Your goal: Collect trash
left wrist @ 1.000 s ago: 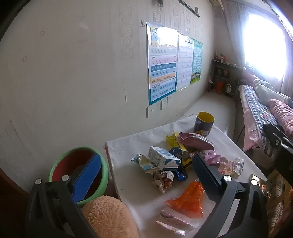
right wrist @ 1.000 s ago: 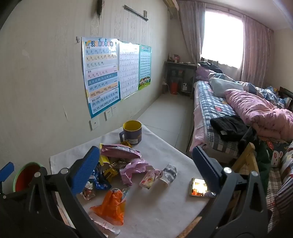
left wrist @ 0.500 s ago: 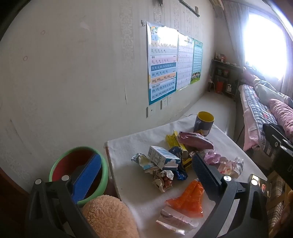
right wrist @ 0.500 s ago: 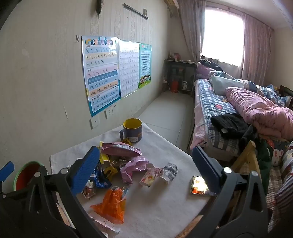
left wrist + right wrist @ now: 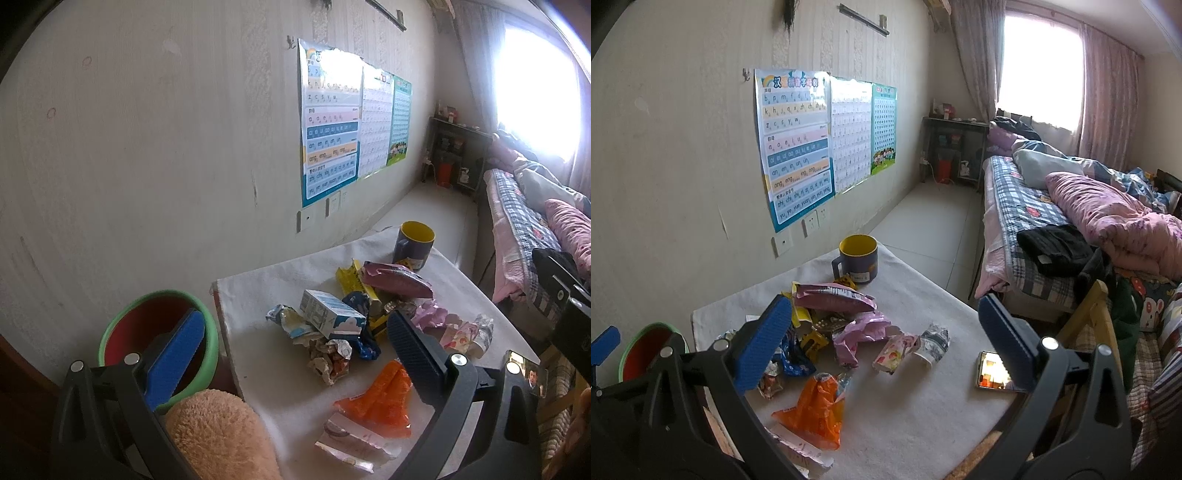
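Note:
Several wrappers litter a white-covered table [image 5: 258, 288] [image 5: 923, 413]: an orange packet [image 5: 380, 402] [image 5: 816, 410], a small blue-white carton [image 5: 332, 314], a purple snack bag [image 5: 397, 282] [image 5: 831, 297], pink wrappers [image 5: 864, 332] and crumpled foil [image 5: 328, 358]. A green-rimmed red bin [image 5: 122, 332] [image 5: 639, 350] stands off the table's left end. My left gripper [image 5: 295, 332] hangs open above the table's near left, empty. Over the middle of the table my right gripper [image 5: 882, 321] is open and empty too.
A blue mug with yellow inside [image 5: 413, 245] [image 5: 858, 258] stands at the table's far end. A lit phone [image 5: 991, 374] lies at the right edge. A fuzzy tan object [image 5: 218, 435] sits near the left gripper. A bed [image 5: 1052, 221] fills the right side; posters [image 5: 794, 147] hang on the wall.
Both views have shifted only slightly; the right gripper has eased a little closer to the wrappers. Nothing was picked up or moved.

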A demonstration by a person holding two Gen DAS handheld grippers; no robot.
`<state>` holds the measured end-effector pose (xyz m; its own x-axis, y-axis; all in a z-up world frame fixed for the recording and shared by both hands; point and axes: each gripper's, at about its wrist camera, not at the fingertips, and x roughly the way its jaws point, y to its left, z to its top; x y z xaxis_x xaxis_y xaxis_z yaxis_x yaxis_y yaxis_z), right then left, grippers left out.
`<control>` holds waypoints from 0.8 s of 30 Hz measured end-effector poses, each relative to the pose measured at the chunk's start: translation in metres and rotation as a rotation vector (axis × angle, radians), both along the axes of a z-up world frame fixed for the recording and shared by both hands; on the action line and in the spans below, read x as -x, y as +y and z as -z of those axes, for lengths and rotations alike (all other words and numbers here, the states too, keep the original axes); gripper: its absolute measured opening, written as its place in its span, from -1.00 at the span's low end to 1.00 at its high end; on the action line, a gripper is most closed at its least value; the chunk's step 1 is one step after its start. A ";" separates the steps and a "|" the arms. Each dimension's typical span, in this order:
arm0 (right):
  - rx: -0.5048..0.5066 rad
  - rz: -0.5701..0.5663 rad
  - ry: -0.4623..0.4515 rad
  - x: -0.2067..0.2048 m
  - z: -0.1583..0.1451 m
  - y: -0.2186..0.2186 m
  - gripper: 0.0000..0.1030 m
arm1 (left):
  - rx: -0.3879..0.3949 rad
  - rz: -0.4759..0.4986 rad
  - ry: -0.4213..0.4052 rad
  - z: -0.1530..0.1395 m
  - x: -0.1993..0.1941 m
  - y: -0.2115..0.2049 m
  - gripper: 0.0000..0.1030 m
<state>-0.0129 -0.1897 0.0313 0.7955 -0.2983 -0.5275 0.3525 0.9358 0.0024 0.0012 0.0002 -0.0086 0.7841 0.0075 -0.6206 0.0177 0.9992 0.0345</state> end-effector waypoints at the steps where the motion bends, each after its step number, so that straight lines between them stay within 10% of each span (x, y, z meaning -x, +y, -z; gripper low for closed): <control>1: -0.001 -0.001 0.001 0.000 0.000 0.000 0.94 | 0.000 0.000 0.000 -0.001 -0.001 0.000 0.85; 24: 0.002 -0.004 0.010 -0.002 0.005 0.002 0.94 | 0.001 -0.005 0.004 0.000 -0.002 0.004 0.85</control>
<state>-0.0107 -0.1876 0.0258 0.7915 -0.2958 -0.5348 0.3483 0.9374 -0.0029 0.0033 0.0046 -0.0089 0.7818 0.0108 -0.6234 0.0129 0.9994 0.0336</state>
